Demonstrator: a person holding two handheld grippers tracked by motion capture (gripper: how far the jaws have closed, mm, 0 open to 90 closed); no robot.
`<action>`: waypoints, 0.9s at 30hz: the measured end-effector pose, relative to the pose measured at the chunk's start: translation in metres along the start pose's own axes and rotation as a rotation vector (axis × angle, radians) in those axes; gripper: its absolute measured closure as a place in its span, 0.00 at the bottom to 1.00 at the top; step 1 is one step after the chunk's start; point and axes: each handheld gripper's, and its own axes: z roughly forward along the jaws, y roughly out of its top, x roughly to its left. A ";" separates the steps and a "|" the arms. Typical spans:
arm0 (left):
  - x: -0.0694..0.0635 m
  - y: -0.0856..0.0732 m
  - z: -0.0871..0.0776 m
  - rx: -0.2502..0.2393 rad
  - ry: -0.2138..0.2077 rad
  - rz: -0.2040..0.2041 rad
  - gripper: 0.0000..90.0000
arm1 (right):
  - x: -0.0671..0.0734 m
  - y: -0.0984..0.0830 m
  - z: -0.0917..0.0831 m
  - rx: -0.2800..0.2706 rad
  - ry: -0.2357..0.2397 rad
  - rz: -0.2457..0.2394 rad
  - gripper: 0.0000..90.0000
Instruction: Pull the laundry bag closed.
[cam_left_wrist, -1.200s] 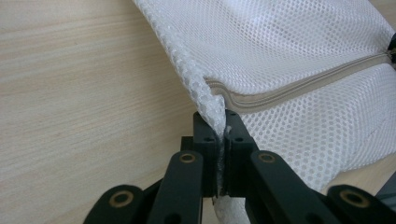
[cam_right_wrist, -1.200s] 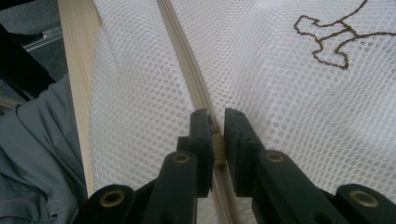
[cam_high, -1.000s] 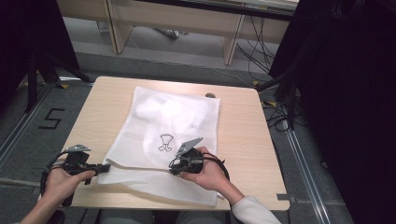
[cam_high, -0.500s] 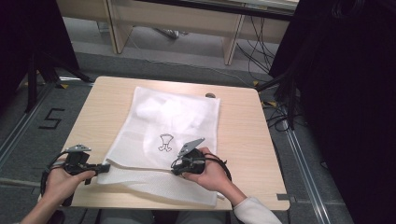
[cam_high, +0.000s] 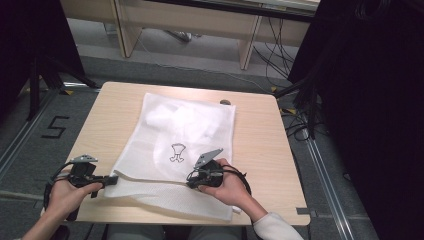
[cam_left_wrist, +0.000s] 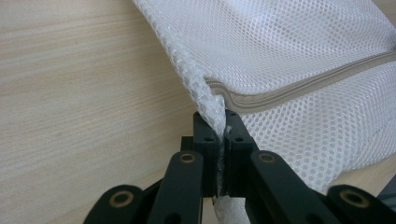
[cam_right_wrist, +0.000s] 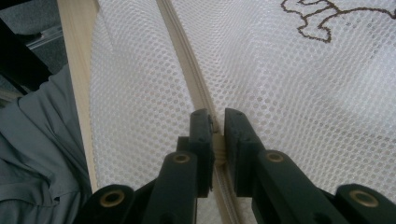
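Table (cam_high: 260, 150), light wood, carrying everything. White mesh laundry bag (cam_high: 185, 130) flat on it, spread ahead of both sets of jaws, small dark outline print (cam_high: 177, 151) near the middle. Beige zipper (cam_right_wrist: 187, 60) running across the bag's near part, from one gripper to the other.

Left gripper (cam_high: 111, 179) at the bag's near left corner, held low over the table edge. Jaws together, clamped on a bunched fold of mesh; in the left gripper view mesh (cam_left_wrist: 205, 93) rising straight out from between the tips, pinched thin, a scrap hanging below them. Zipper end (cam_left_wrist: 299, 88) just right of the tips and a little beyond, touching the pinched fold. Bare wood left of the jaws.

Right gripper (cam_high: 192, 183) on the zipper line further along, hand wrapped round the body, grey plate (cam_high: 208, 157) on top. Jaws nearly together, narrow slot between, closed on the zipper tape; a small metal-looking piece at the tips, likely the slider, too small to confirm. Zipper leading straight ahead from the tips toward the table edge. Mesh on both sides of the jaws, print up and to the right. Grey clothing (cam_right_wrist: 37, 154) of the person far left of the jaws, past the table rim.
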 end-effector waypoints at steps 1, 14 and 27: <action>0.000 0.000 0.000 -0.002 -0.001 -0.003 0.95 | 0.000 0.000 -0.001 0.007 -0.001 0.003 0.92; 0.001 0.000 -0.002 0.009 0.001 0.023 0.95 | -0.001 -0.008 -0.008 -0.004 0.003 0.021 0.92; 0.001 0.001 -0.003 0.006 -0.007 0.018 0.95 | -0.003 -0.012 -0.012 -0.007 0.000 0.026 0.92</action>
